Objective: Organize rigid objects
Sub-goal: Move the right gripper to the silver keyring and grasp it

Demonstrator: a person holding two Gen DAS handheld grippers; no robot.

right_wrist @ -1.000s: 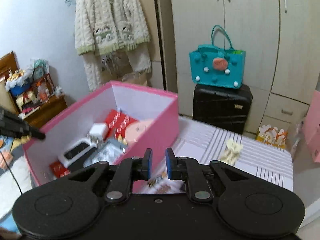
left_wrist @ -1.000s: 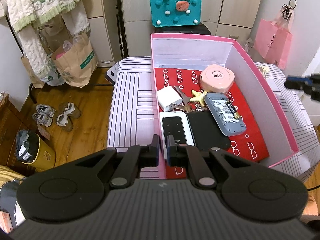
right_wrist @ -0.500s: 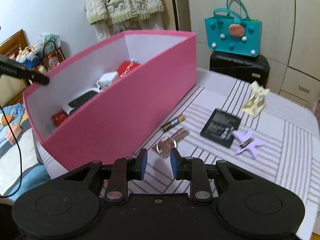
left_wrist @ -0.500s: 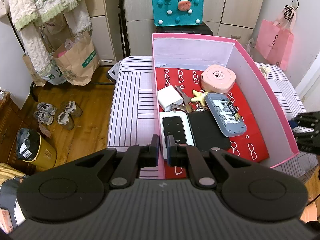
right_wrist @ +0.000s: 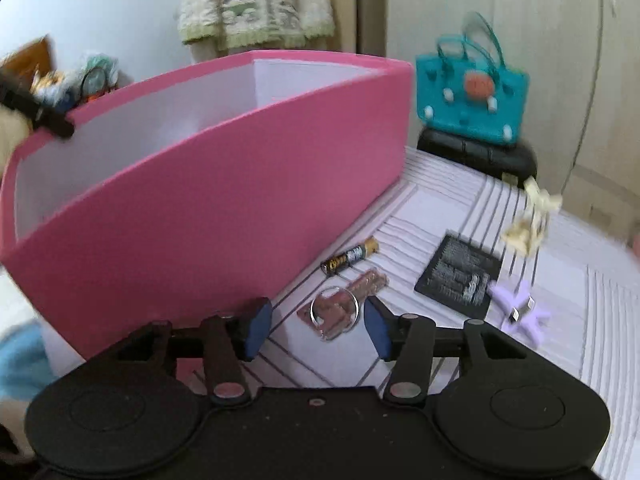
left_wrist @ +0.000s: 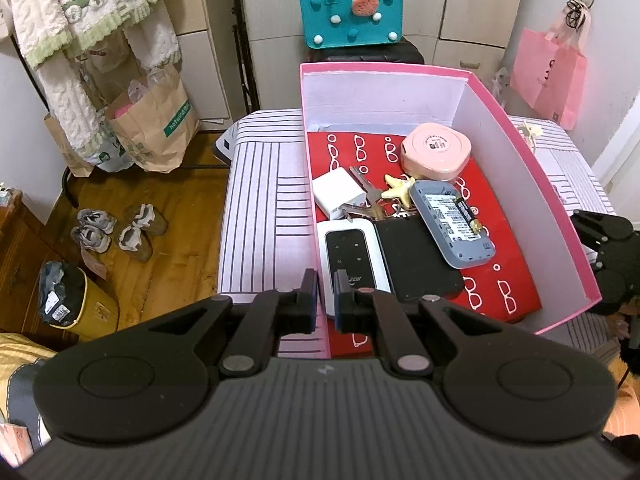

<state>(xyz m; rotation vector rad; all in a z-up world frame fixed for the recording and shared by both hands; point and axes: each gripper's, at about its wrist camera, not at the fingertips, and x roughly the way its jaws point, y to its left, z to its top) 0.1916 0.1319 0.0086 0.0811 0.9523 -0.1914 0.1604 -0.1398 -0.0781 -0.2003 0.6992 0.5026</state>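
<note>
We are looking at a pink key with a ring [right_wrist: 334,312] lying on the striped counter [right_wrist: 460,208], just beside the pink box [right_wrist: 208,216], with a battery [right_wrist: 350,257] just beyond it. Our right tool [right_wrist: 318,329] is spreading its blue pads [right_wrist: 256,326] wider, the key lying ahead between them, untouched. Our left tool [left_wrist: 325,300] is sitting pinched shut on nothing over the box's near rim, above a white remote [left_wrist: 352,258] lying inside.
</note>
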